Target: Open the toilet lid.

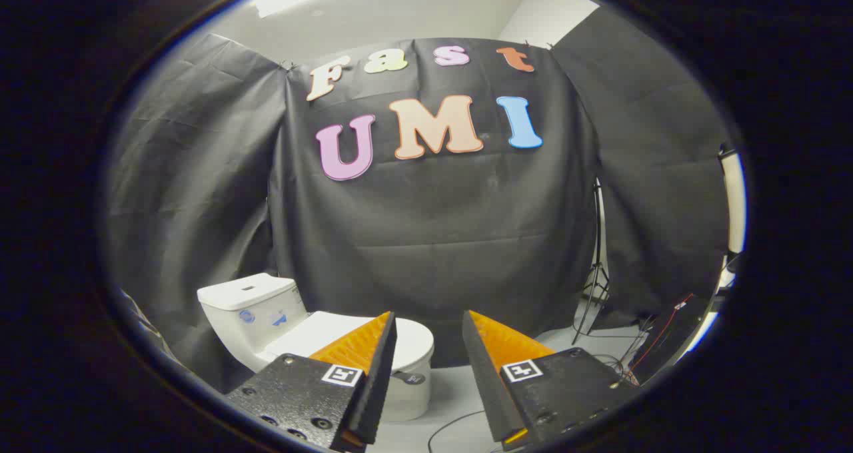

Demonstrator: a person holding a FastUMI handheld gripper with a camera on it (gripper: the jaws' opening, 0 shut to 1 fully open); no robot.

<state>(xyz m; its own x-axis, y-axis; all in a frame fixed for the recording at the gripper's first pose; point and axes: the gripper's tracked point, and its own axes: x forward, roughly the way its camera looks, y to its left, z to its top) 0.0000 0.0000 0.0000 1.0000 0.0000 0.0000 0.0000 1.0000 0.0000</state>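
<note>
Small blue stickers are seen on the side of the cistern (pixel 250 306), too small to be read, and a dark oval label is carried low on the front of the bowl (pixel 408 393). The white, glossy toilet (pixel 293 336) is stood on the pale floor (pixel 460 386), its long axis running from the boxy cistern toward the rounded bowl. The flat, smooth toilet lid (pixel 313 333) is laid shut. The gripper (pixel 426 336) is held apart, grasping nothing; the toilet is partly covered by one finger. A light stand (pixel 595 266) is set well apart from the toilet.
</note>
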